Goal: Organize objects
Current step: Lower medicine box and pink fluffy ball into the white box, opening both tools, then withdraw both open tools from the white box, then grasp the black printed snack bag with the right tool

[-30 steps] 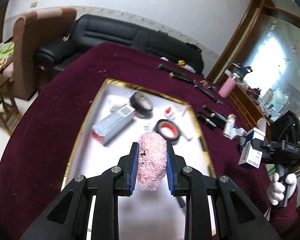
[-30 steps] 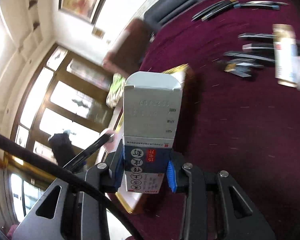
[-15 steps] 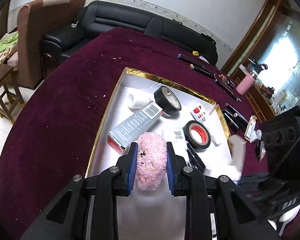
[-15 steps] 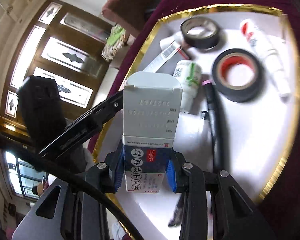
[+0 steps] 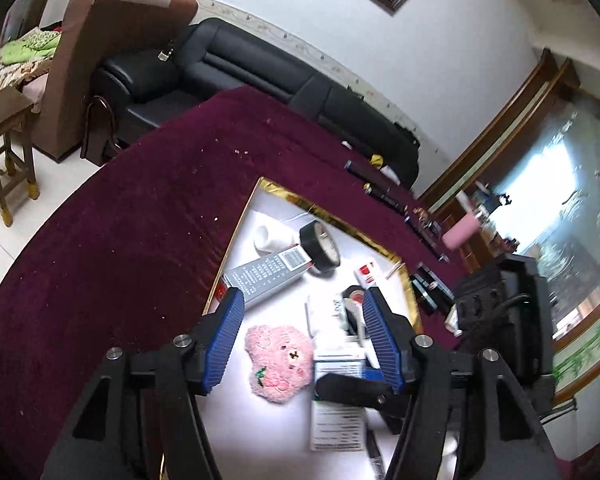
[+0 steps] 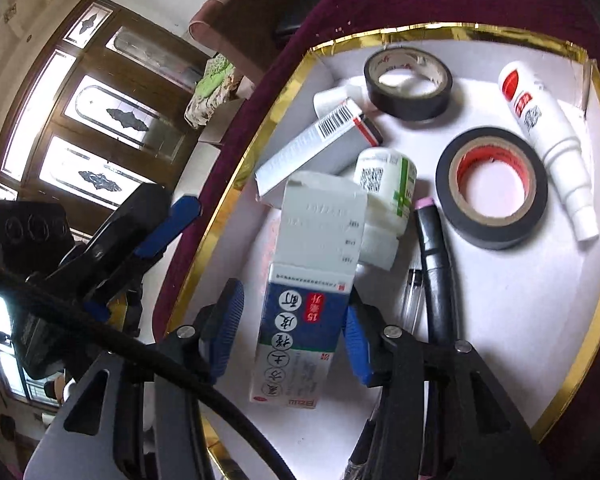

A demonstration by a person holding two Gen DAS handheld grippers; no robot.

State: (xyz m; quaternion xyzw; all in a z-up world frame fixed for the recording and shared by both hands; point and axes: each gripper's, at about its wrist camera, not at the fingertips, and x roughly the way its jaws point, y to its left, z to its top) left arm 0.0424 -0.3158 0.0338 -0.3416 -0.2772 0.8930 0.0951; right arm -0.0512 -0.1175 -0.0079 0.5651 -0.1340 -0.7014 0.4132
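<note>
The gold-rimmed tray [image 6: 260,136] on the counter [image 5: 140,220] holds the gathered items on its white floor: two rolls of black tape [image 6: 492,188], a grey carton [image 6: 312,152], a small white bottle with green print [image 6: 388,184], a white tube with red markings [image 6: 540,128], a dark pen [image 6: 434,264], a pink plush toy [image 5: 280,360] and a blue-and-white medicine box [image 6: 308,300].

The left gripper [image 5: 300,340] has just been opening its jaws; they stand wide, and the plush toy lies flat on the tray floor between them, touched by neither pad. The right gripper [image 6: 292,336] has also just been opening; the medicine box lies on the tray between its jaws with a gap showing at the left pad; contact at the right pad cannot be told.

The counter wears a maroon cloth, with dark pens [image 5: 384,196] scattered beyond the tray's far rim. A black sofa [image 5: 240,68], a brown armchair [image 5: 84,60] and a wooden stool [image 5: 4,152] stand behind. The tray's near portion is bare white.
</note>
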